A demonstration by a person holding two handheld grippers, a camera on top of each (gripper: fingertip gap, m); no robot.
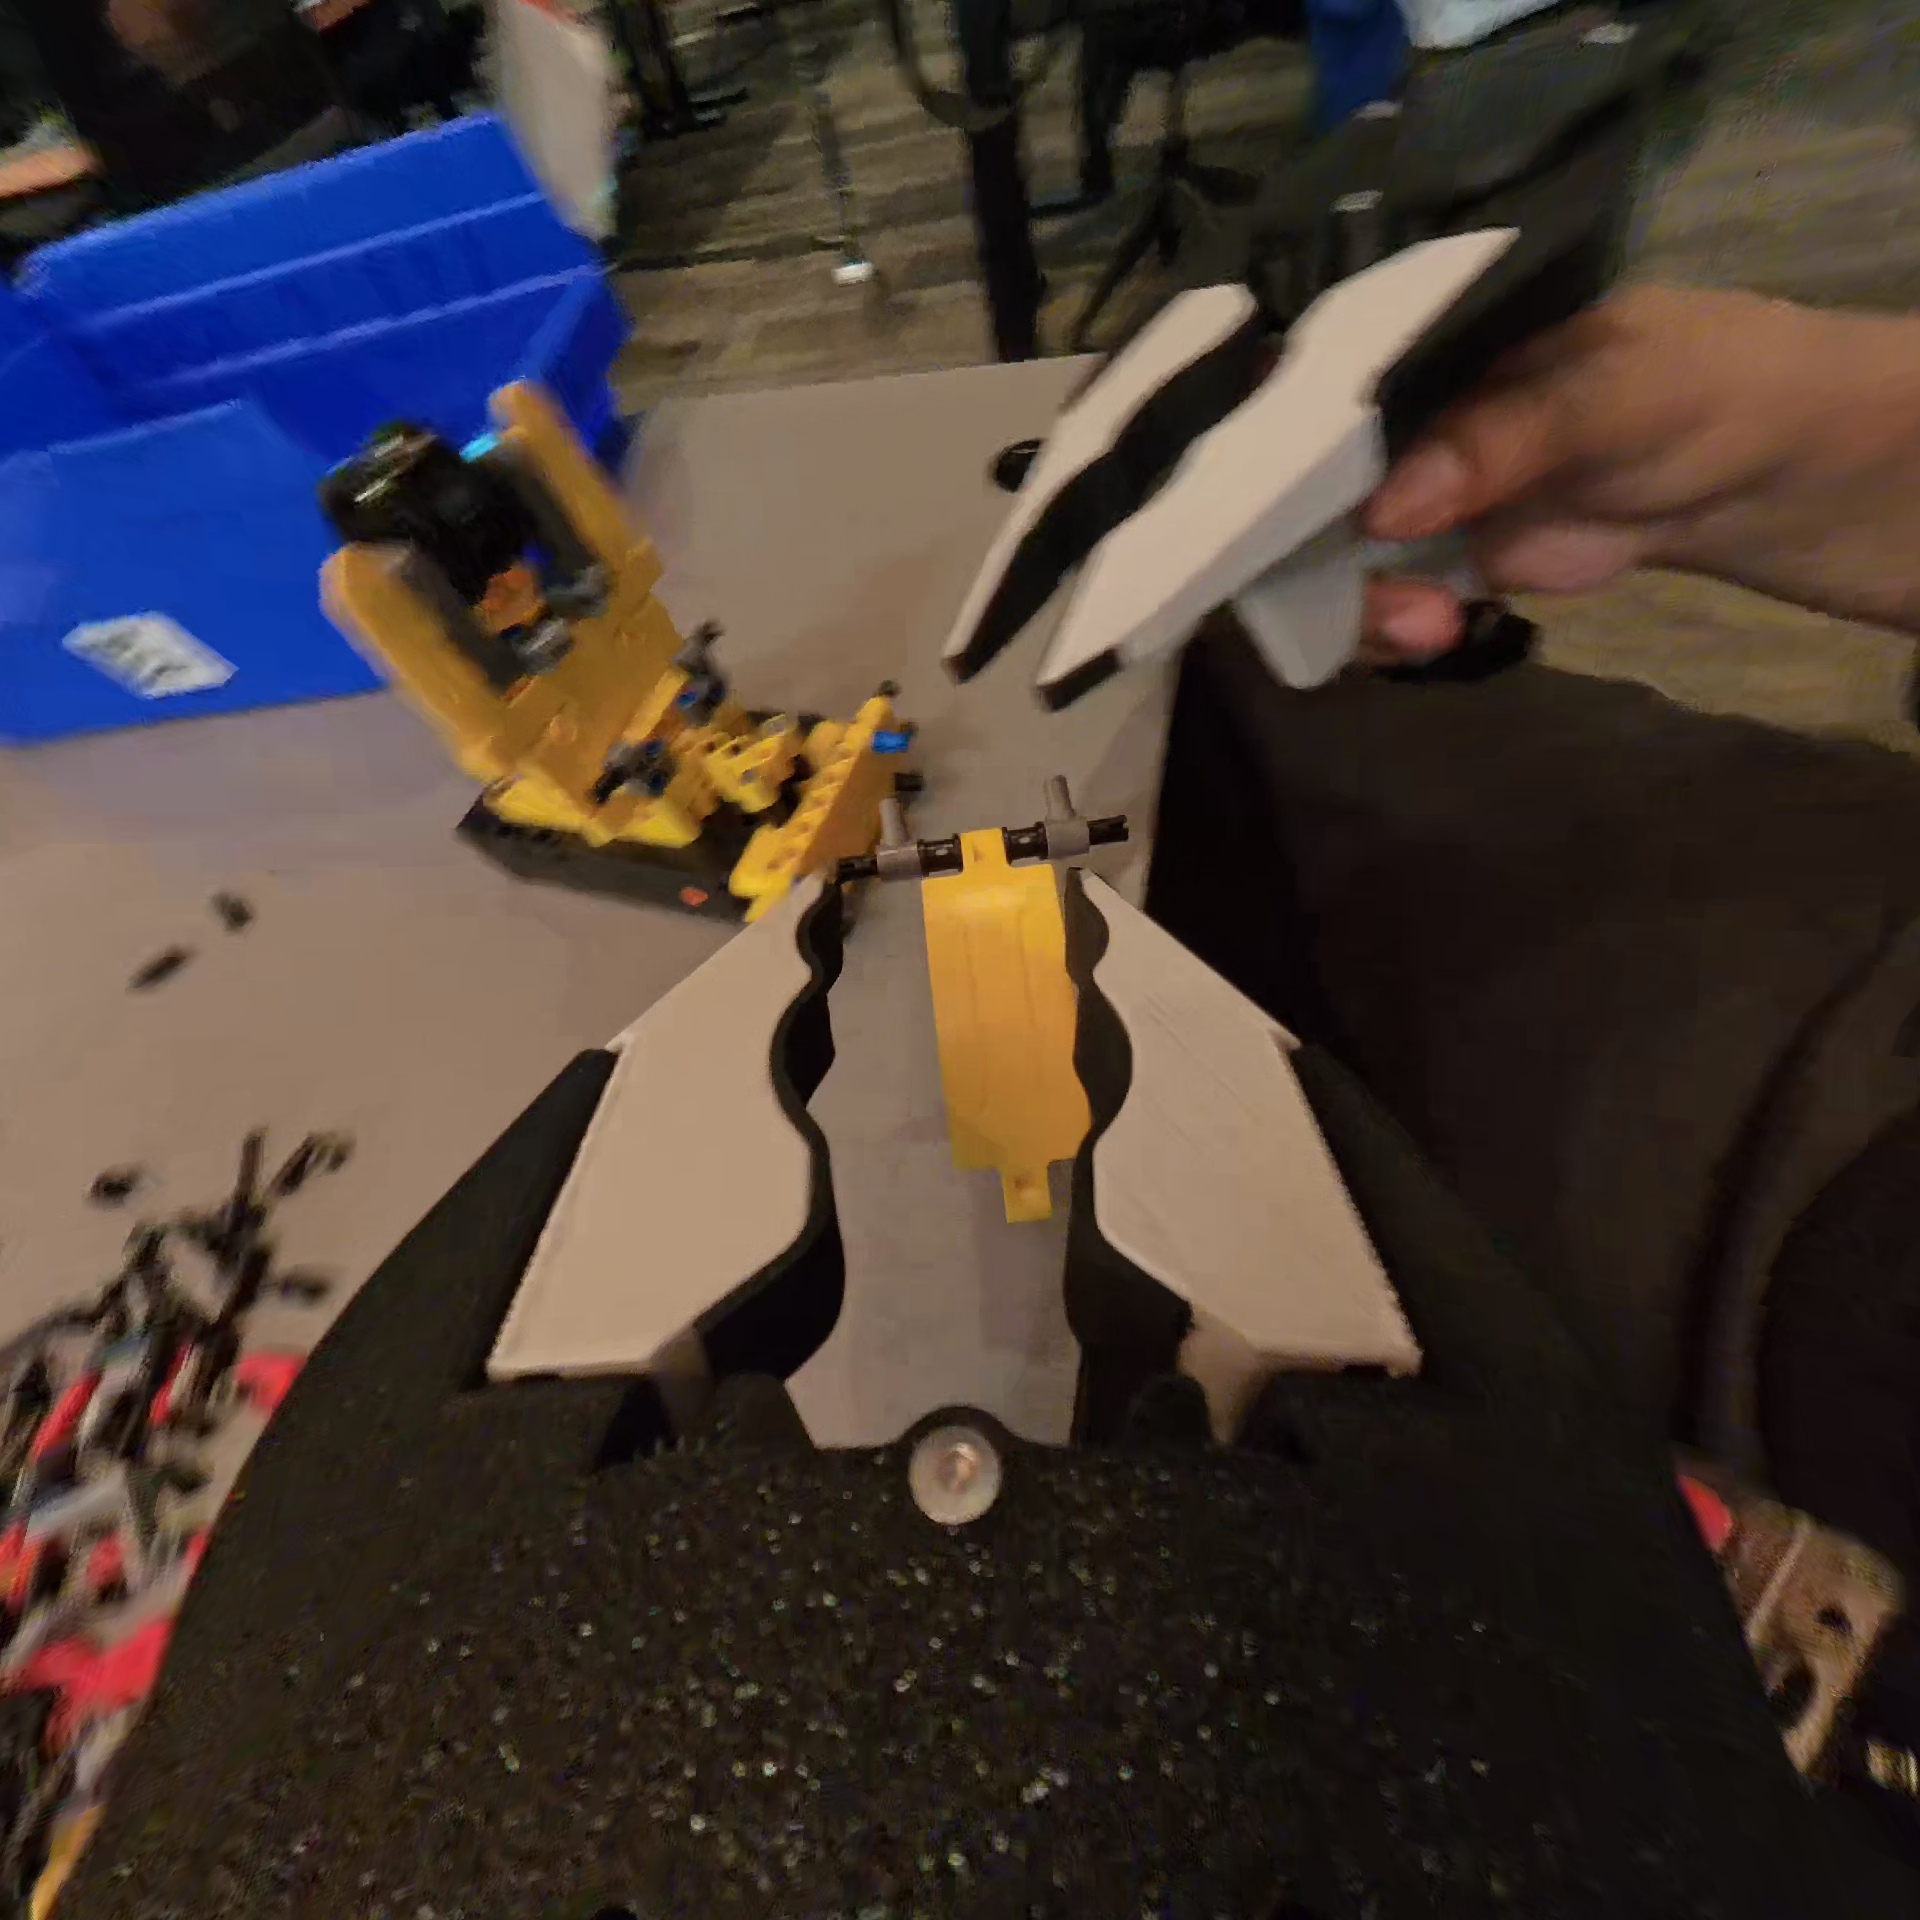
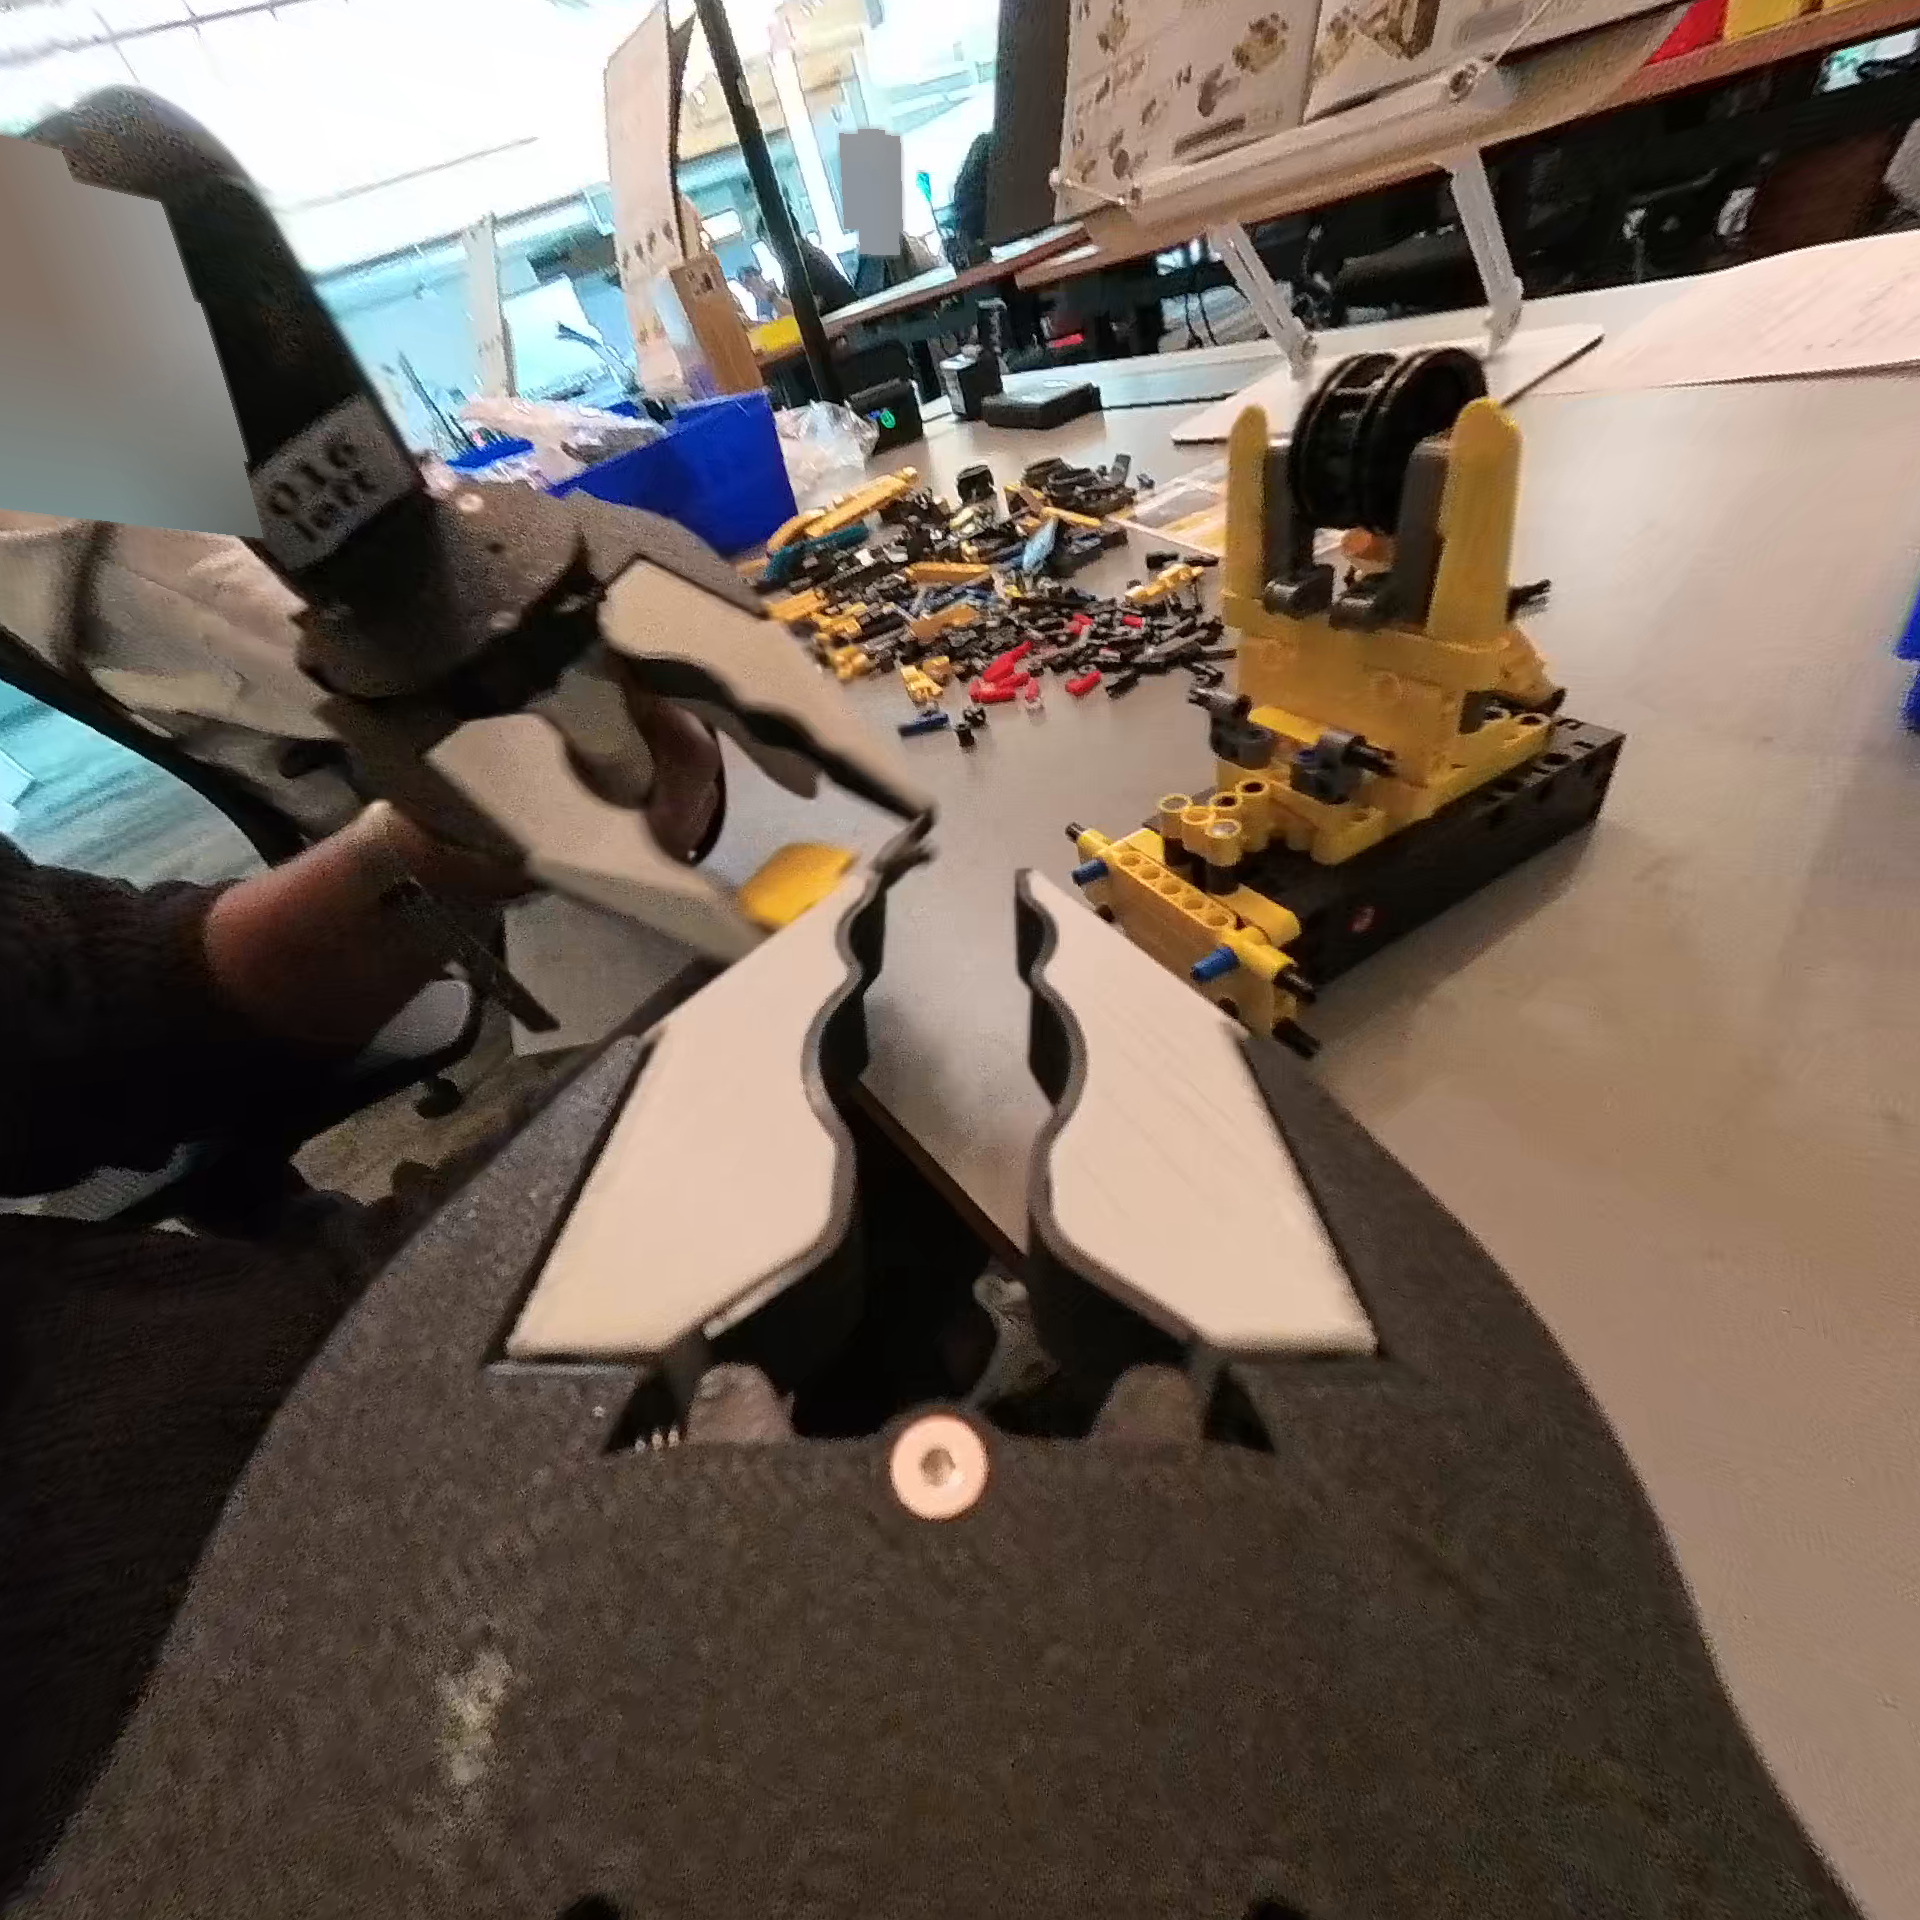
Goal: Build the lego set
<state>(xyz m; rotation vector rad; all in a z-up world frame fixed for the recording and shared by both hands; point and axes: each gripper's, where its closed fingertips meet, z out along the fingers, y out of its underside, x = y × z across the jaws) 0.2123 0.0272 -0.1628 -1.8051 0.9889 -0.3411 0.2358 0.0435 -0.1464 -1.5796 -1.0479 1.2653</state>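
The left gripper is hanging over the grey bench with its jaws wide apart. A long yellow piece is sitting between them. It is leaning on the inner side of the right jaw, and there is a clear gap between it and the left jaw. I cannot tell if the piece is being pinched or only resting there. A thin black and grey rod is crossing the far end of the piece, just past the jaw tips.

The right gripper is floating over the near edge of the bench. Its jaws are partly apart and nothing is sitting between them. A hand is holding it, and in the left wrist view its jaws are pointing down at the bench near the yellow piece.

A yellow and black brick model is standing on the bench just past both grippers. A black wheel is sitting at its top. A pile of small loose bricks is lying farther back. A blue bin is standing beside the model.
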